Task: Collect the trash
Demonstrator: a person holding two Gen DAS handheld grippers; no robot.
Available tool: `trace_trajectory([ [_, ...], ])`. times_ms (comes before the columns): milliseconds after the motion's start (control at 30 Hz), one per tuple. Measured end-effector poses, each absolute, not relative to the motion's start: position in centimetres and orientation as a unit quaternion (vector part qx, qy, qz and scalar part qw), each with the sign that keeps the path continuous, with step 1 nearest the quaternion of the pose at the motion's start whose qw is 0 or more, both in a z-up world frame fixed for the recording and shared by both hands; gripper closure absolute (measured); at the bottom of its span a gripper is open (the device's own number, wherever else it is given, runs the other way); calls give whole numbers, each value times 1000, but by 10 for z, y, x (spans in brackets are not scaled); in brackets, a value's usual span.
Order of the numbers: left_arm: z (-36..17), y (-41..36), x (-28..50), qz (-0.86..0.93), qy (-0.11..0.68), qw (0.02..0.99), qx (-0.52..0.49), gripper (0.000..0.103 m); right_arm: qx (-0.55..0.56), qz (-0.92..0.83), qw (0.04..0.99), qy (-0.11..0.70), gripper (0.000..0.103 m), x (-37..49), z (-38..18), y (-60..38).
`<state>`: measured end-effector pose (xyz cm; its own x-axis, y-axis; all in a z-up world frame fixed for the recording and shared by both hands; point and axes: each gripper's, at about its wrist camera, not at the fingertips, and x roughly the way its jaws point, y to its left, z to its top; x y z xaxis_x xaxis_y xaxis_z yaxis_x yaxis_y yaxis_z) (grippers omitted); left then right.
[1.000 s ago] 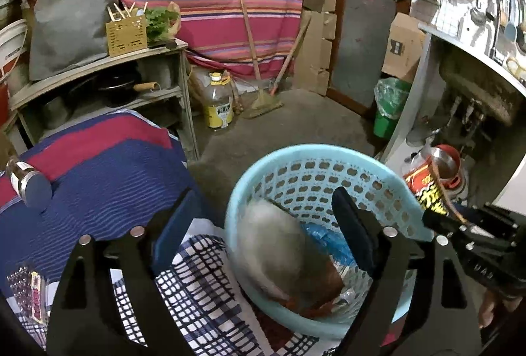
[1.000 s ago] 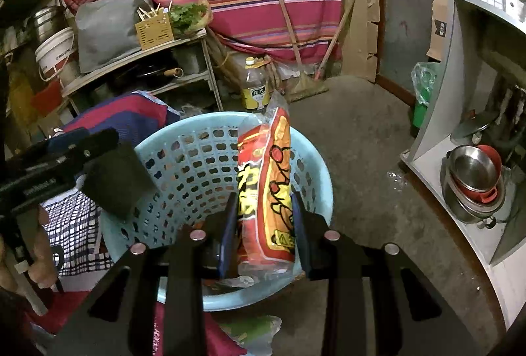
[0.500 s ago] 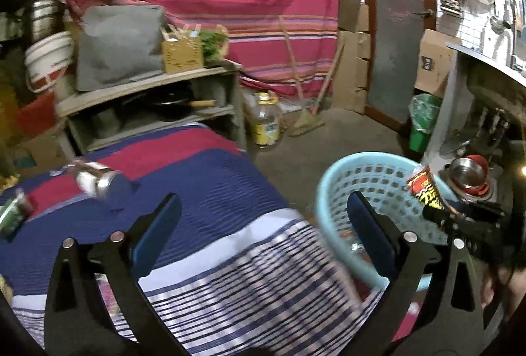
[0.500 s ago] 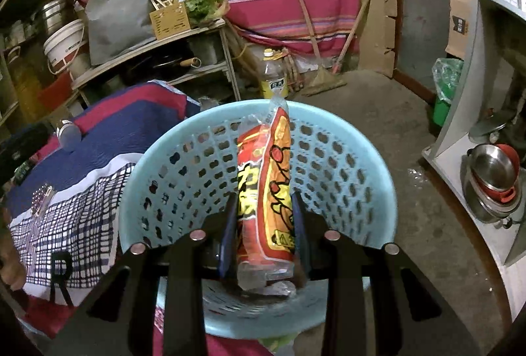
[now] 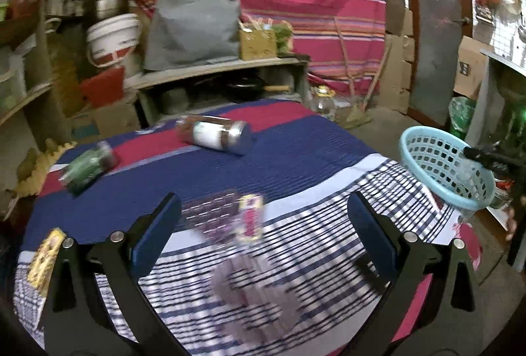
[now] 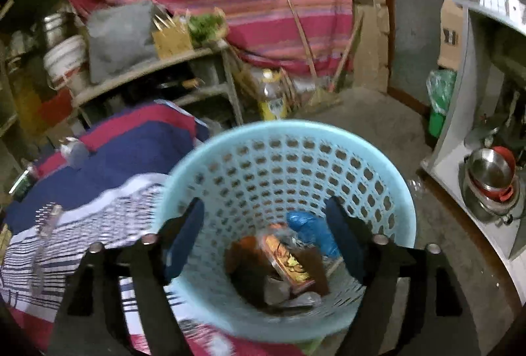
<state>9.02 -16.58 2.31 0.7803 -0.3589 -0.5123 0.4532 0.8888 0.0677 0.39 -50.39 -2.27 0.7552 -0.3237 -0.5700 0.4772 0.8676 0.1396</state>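
The right gripper (image 6: 263, 231) hangs over the blue basket (image 6: 391, 191), and its jaws have just been opening: the fingers are spread wide, with nothing between them. The orange-and-yellow snack wrapper (image 6: 289, 260) lies at the bottom of the basket, tilted among the rest. So that piece counts as collected.

What is in the basket? A crumpled blue plastic bag (image 6: 310, 229) against the far wall, dark brown scraps (image 6: 246, 260) on the left, some clear film lower down, and the wrapper in the middle. It is a shallow layer; the latticed sides stand mostly bare above it.

Over to the left gripper (image 5: 263, 224), out above the striped tablecloth (image 5: 296, 165), fingers spread to the full and empty. There is plenty left here. A clear pack with a pink label (image 5: 250, 217) lies just ahead between the fingers, blurred. A yellow packet (image 5: 46, 254) sits at the near left edge. Farther back a green jar (image 5: 87, 166) and a silver-capped jar (image 5: 215, 134) lie on their sides, well apart.

By the look of it, the job is partway through, with the pink-labelled pack the likely next pick.
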Motion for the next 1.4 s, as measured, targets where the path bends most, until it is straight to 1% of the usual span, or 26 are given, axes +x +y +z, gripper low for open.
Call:
trace_trajectory([
  [100, 27, -140, 78, -210, 240, 944, 79, 5, 110, -208, 941, 242, 13, -9, -1, -459],
  [233, 28, -112, 61, -184, 225, 954, 77, 5, 94, -184, 956, 209, 7, -20, 19, -408],
  [333, 27, -96, 54, -178, 229, 955, 67, 5, 91, -163, 964, 192, 5, -25, 27, -370],
  [433, 26, -80, 47, -164, 228, 958, 58, 5, 86, -141, 967, 195, 5, -25, 28, -330],
  [733, 22, -43, 33, -137, 228, 963, 41, 5, 66, -127, 971, 192, 5, -34, 12, -251],
  [833, 17, -37, 26, -131, 228, 964, 43, 5, 70, -134, 969, 196, 5, -38, 3, -239],
  [933, 11, -32, 24, -126, 232, 964, 42, 5, 51, -151, 967, 196, 5, -41, -4, -228],
  [1133, 5, -31, 24, -126, 240, 962, 33, 5, 60, -177, 963, 194, 5, -44, -3, -221],
  [1400, 3, -28, 30, -120, 251, 960, 17, 5, 71, -169, 964, 195, 5, -39, -7, -220],
])
